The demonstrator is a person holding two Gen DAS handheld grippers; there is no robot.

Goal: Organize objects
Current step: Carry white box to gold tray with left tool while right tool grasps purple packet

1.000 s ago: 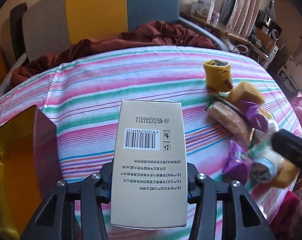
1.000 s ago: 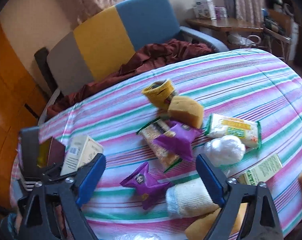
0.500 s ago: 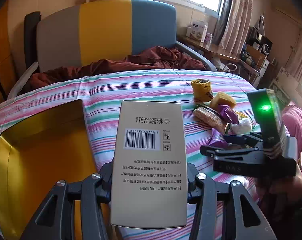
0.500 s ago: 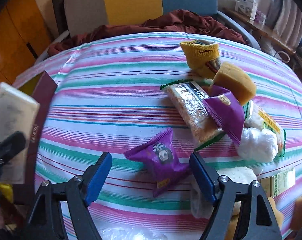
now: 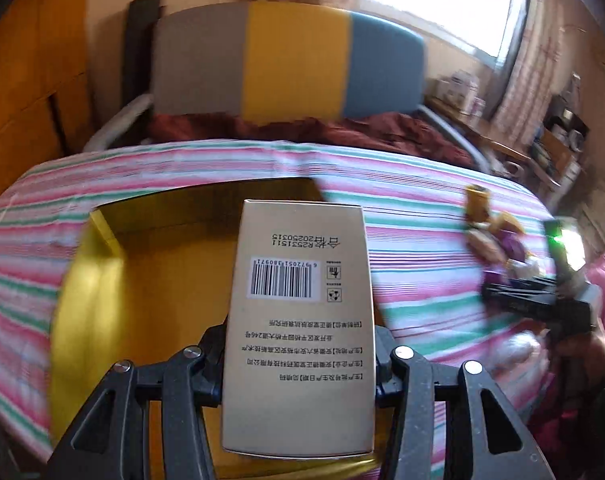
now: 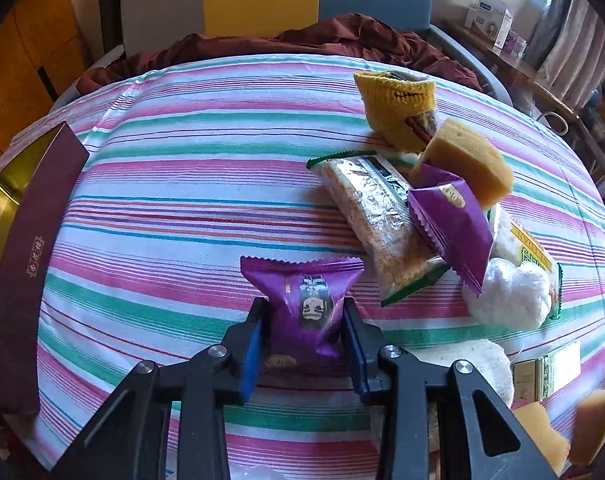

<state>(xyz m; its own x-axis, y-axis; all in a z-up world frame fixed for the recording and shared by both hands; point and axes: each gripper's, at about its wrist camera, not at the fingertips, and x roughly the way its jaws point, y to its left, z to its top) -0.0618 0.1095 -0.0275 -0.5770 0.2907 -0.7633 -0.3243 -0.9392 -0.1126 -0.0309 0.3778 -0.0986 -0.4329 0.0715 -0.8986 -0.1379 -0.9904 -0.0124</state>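
Observation:
My left gripper (image 5: 300, 340) is shut on a beige carton (image 5: 298, 272) with a barcode, held upright above the gold inside of an open box (image 5: 162, 280) on the striped tablecloth. My right gripper (image 6: 305, 320) points down at a purple snack packet (image 6: 302, 292) lying on the cloth. Its jaws are closing, and the blue pads (image 6: 251, 354) press the packet's two sides. In the left wrist view the right gripper (image 5: 542, 304) shows blurred at the right, beside the pile of goods. The box's maroon wall (image 6: 34, 248) stands at the left of the right wrist view.
Right of the packet lies a pile: a yellow knitted sock (image 6: 398, 108), a sponge (image 6: 470, 160), a cracker pack (image 6: 374, 208), a second purple packet (image 6: 450, 220), a white ball (image 6: 510, 292) and a small carton (image 6: 550, 372). A grey, yellow and blue sofa (image 5: 294, 60) with a maroon blanket stands behind the table.
The left gripper carried the carton left, from over the cloth to over the gold box. The right gripper sank onto the purple packet and its jaws came together on it.

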